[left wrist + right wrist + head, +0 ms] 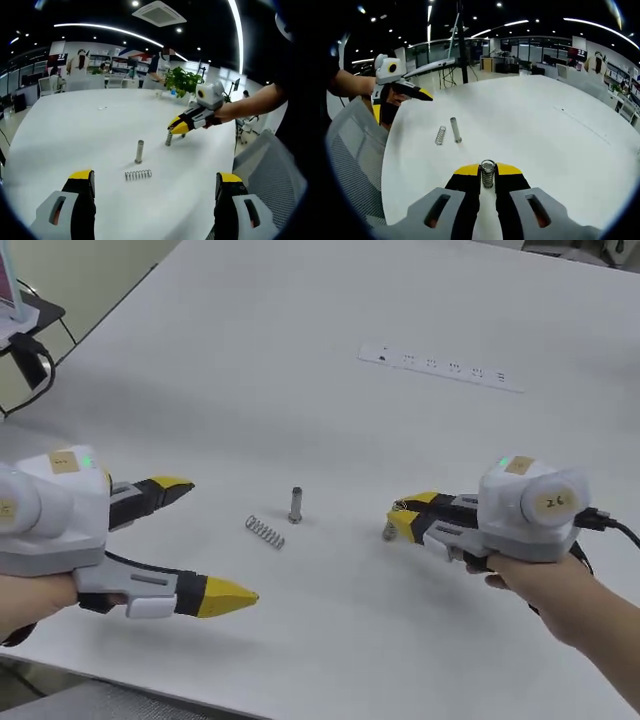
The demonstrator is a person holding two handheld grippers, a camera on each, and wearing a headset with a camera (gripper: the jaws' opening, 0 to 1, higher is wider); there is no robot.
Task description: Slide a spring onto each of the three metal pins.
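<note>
Nearest, the left white-and-black tool with yellow tips (215, 538) hangs spread wide and empty on the near side of the short upright steel pin (295, 505). That pin is bare (smooth, dull grey, flanged at the foot). Just beside it, toward the left tool, a loose silvery wire coil spring (265, 531) lies on its side on the matt white bench (300, 360). Right of the pin, the right tool (402, 518) is pressed together on a second upright coil spring (488, 176); whether a pin stands inside it I cannot tell. I judge at most one pairing done, with the bare pin not yet fitted. Well beyond the pin lies a flat white power strip (440, 367).
</note>
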